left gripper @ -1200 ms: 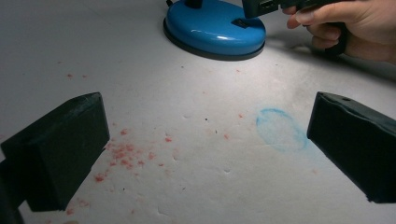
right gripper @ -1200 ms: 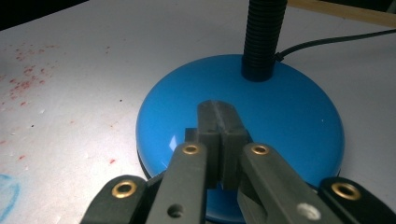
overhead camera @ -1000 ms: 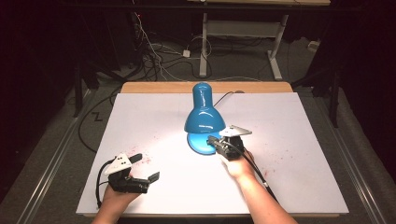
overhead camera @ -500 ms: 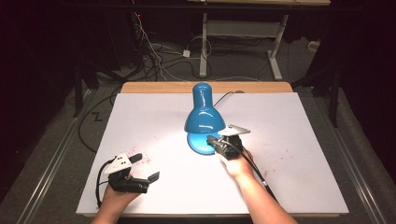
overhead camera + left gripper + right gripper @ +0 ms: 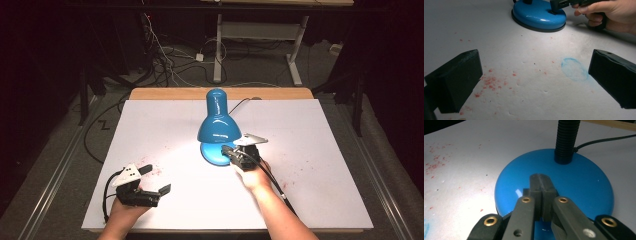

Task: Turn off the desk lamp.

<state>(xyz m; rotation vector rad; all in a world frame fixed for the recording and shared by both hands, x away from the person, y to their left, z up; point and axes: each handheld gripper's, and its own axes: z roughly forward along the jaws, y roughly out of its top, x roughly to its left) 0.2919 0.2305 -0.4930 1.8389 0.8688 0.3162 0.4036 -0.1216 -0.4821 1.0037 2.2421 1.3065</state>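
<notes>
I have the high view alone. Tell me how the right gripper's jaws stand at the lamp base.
Observer: In the right gripper view, the right gripper has its jaws pressed together, nothing between them, tips down on top of the blue lamp base.
Operator: Report the left gripper's jaws.
Observer: The left gripper has its jaws wide apart over bare table, holding nothing.
Operator: Describe the table surface under the left gripper.
Observer: The left gripper view shows red specks near one jaw and a faint blue ring mark near the other.
</notes>
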